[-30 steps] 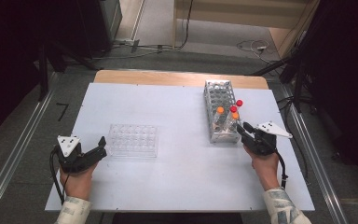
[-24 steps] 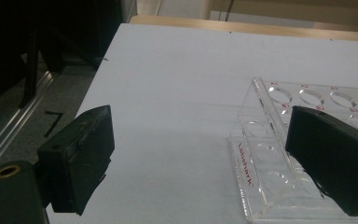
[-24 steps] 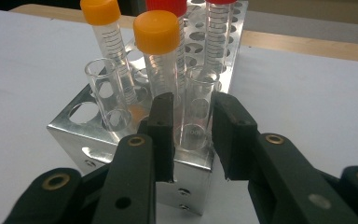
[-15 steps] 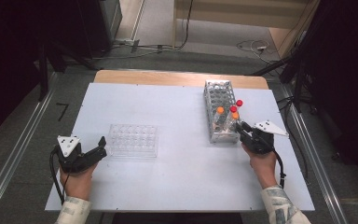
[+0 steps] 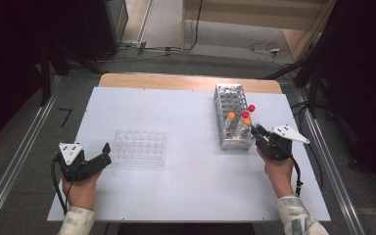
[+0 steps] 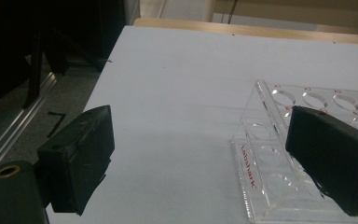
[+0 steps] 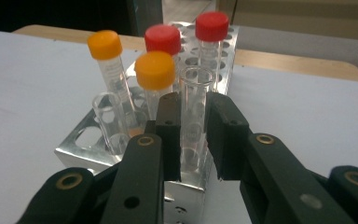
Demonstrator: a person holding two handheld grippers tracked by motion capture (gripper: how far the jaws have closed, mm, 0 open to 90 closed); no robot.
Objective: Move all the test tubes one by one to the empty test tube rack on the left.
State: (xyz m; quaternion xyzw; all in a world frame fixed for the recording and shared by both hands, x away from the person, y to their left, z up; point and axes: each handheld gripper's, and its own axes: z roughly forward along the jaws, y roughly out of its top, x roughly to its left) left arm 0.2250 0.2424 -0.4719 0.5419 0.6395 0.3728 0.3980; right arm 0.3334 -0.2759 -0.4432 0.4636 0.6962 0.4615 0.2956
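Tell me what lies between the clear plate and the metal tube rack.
Nothing: the high view shows bare white table between the clear plate and the metal tube rack.

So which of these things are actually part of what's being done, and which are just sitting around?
In use:
- right gripper, jaws just closed on the uncapped tube
- metal rack holding it

Lying about:
- capped tubes, orange and red
- second uncapped tube
- clear plastic rack
- left gripper, open, holding nothing

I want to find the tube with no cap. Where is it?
In the right gripper view, the uncapped tube stands at the near corner of the metal rack, clamped by the right gripper, just right of an orange-capped tube.
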